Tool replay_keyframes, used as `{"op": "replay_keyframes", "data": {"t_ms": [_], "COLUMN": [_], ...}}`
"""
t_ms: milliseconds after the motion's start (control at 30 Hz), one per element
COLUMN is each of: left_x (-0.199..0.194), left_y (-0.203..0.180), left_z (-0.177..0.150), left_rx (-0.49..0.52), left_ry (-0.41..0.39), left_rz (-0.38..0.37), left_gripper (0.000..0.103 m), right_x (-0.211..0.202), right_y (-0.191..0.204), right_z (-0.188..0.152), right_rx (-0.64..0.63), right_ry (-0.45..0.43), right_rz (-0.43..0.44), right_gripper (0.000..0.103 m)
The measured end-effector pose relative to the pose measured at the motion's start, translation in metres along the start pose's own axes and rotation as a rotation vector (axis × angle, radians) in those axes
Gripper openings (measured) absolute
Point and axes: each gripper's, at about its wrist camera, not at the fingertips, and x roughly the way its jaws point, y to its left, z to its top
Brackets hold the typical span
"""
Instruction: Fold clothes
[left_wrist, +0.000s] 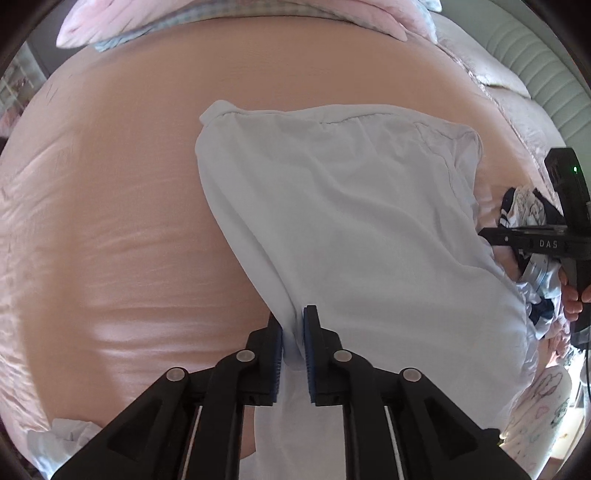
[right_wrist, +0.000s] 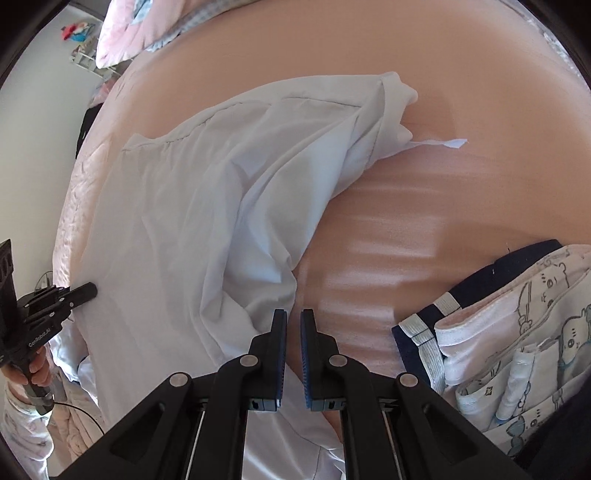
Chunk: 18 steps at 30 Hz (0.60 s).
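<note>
Pink bedding fills both views, a smooth bedspread on the bed, with pillows at its far end. On it lies my task piece, a pale blue garment, spread lengthwise away from me with its stitched hem at the far end.

My left hand-held gripper has its blue pads nearly together with a bunch of the garment's near edge running up between them; I read that as a pinch on the cloth. My right hand-held gripper hangs just beside the garment's rumpled right edge, pads close with only a narrow slit, and I see bedspread through the slit, no cloth in it.

Right of the garment, well apart from it, sits a stack of folded clothes, navy trim and cartoon bears. A small white label trails from the garment's far right corner.

Risks as I judge them: that right side is doubled and creased, so any fold laid over it would trap the wrinkles. With only one corner held, a pull could drag the whole piece askew over the slick bedspread. A wide right sweep might also knock the stack.
</note>
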Motion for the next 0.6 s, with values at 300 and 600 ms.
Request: {"op": "replay_keyframes", "data": {"t_ms": [300, 600], "left_x": [-0.019, 0.001], "left_y": [-0.064, -0.123], "left_z": [0.036, 0.072], "left_rx": [0.115, 0.131], "left_ry": [-0.051, 0.016], "left_rz": [0.064, -0.012], "left_gripper": [0.072, 0.072], "right_x": [-0.009, -0.025], "right_y": [-0.017, -0.034], "right_z": [-0.007, -0.022], "right_rx": [0.052, 0.017], "right_ry": [-0.032, -0.04], "right_rz": [0.078, 0.128], "right_gripper": [0.027, 0.029]}}
